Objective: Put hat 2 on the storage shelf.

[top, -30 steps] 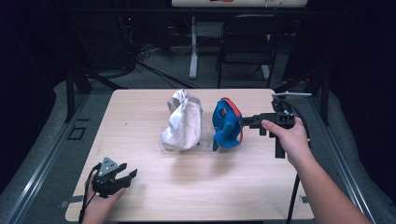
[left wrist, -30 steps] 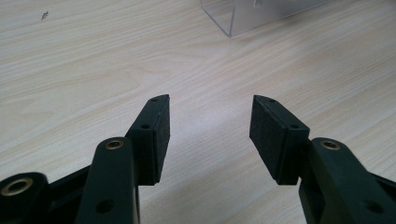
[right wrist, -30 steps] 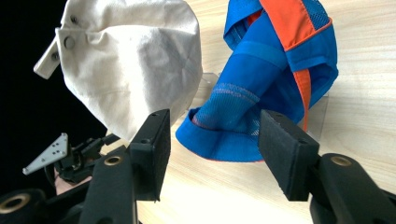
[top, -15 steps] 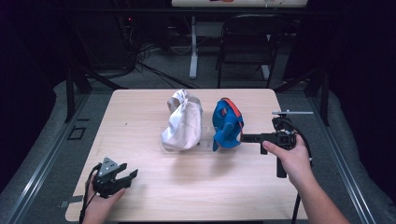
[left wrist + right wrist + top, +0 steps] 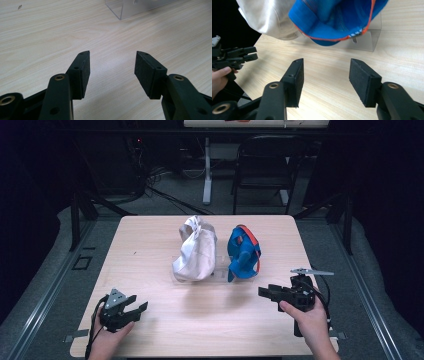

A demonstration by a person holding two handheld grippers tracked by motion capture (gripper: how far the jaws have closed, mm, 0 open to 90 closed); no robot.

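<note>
Two caps on a clear stand (image 5: 220,272) mid-table: white cap (image 5: 195,250) at left, blue cap (image 5: 244,252) just beside it at right, apart from both grippers. Right gripper (image 5: 265,292) near the table's (image 5: 150,240) right edge, short of the blue cap, jaws spread with nothing between, just been closing a little; bare wood ahead. Left gripper (image 5: 140,306) at the near left corner, well apart from the caps, jaws spread, empty. Behind the table, a chair (image 5: 262,170) and cables (image 5: 165,195).
</note>
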